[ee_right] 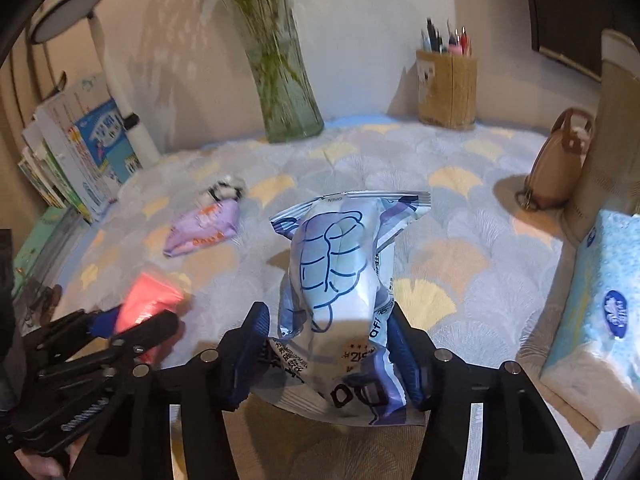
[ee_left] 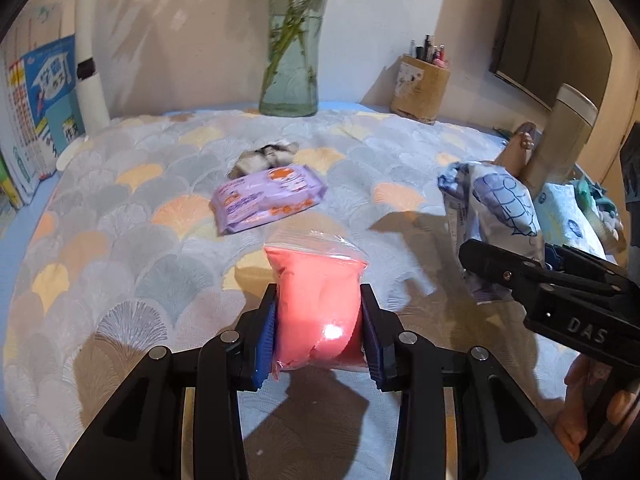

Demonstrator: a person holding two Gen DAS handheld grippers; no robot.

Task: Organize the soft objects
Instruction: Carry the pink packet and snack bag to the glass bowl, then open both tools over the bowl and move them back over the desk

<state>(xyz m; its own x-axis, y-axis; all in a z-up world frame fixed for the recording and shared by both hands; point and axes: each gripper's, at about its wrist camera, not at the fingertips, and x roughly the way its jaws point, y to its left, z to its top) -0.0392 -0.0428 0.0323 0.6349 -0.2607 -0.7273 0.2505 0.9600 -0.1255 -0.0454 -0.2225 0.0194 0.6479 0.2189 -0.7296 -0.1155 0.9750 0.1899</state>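
The left gripper (ee_left: 319, 332) is clamped on a pink bag (ee_left: 318, 308), its blue pads (ee_left: 266, 340) pressing the bag's sides; the bag sticks out ahead of the fingers, above the patterned cloth (ee_left: 120, 240). The right gripper (ee_right: 326, 354) pinches a blue-and-white pack (ee_right: 340, 276) the same way, the pack standing up between its fingers. Ahead of the left gripper, a little to its left, a purple wipes pack (ee_left: 268, 200) lies flat on the cloth, with a small striped bundle (ee_left: 266, 154) touching its far edge. Farther ahead a glass vase (ee_left: 292, 64) holds green stems in water. Ahead and right of it, a pen cup (ee_left: 420, 88) holds pens. Close on the right gripper's right stands a tissue pack (ee_right: 600, 312); beyond it, a brown bag (ee_right: 560, 164).
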